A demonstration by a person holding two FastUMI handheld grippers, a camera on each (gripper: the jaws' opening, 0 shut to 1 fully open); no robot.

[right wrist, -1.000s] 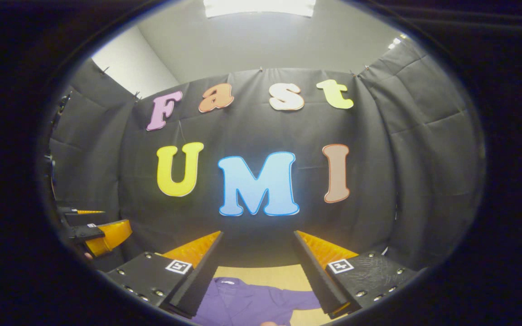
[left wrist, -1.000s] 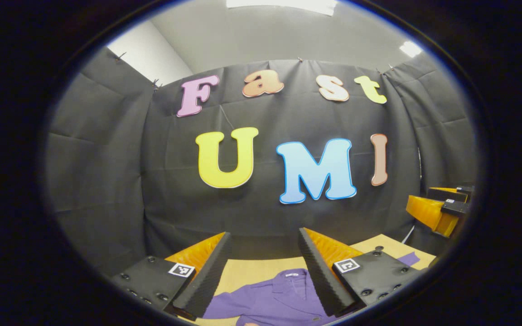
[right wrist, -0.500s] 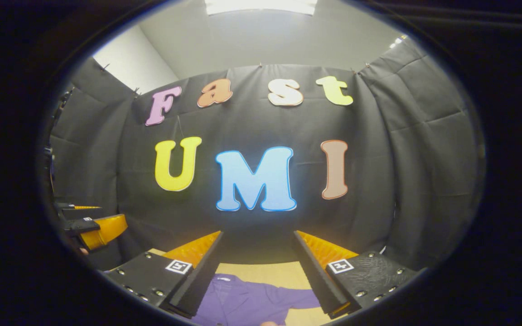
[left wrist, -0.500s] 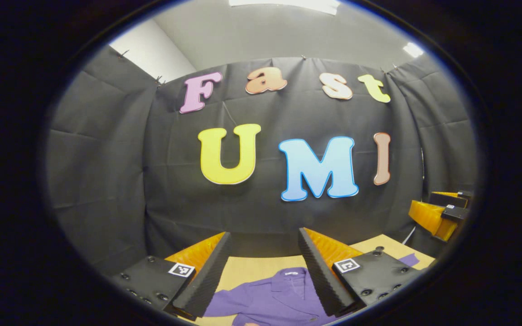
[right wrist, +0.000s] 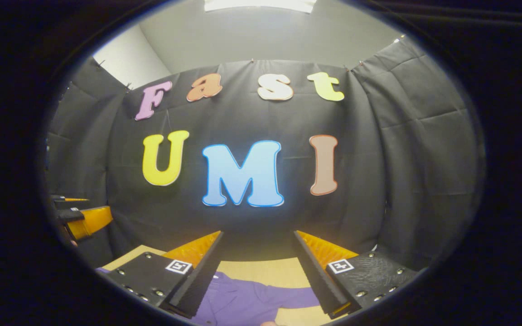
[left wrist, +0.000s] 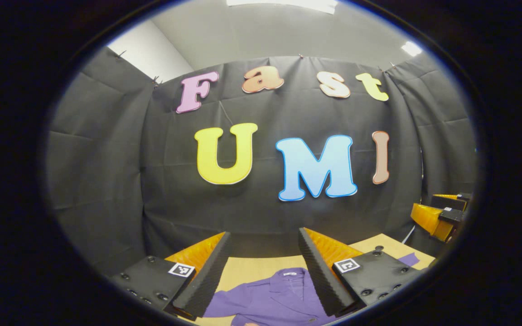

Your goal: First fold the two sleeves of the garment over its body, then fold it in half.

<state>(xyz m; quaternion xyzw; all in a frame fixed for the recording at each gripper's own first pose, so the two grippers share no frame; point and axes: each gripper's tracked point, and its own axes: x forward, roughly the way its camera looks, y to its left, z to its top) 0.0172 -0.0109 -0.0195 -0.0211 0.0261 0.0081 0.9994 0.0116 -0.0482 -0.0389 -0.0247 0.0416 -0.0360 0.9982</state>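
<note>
Low in the left gripper view, the left gripper [left wrist: 264,262] is held above a tan table [left wrist: 252,267] with its two black ribbed fingers [left wrist: 204,283] spread wide and nothing between them; it grips nothing. Between and below those fingers lies the purple garment [left wrist: 272,301], spread flat on the table with its collar [left wrist: 290,275] toward the black cloth wall [left wrist: 107,181] at the back, one sleeve running out leftward under the near finger and a small purple tip [left wrist: 408,259] showing past the finger on the right. Farther right in that view, at the edge and well apart from the garment, the right gripper [left wrist: 440,215] shows as orange and black parts raised above the table. Turning to the right gripper view, the left gripper [right wrist: 77,217] appears at the far left edge, orange and black, raised off the table. Just right of it, the table's [right wrist: 261,269] corner shows, and at the bottom the right gripper [right wrist: 257,262] holds its own fingers [right wrist: 197,283] equally wide apart, released and empty. The garment [right wrist: 243,303] lies on the table beneath that gap, with one sleeve [right wrist: 292,298] stretching rightward toward the far finger, and neither finger touches the cloth as far as can be seen
</note>
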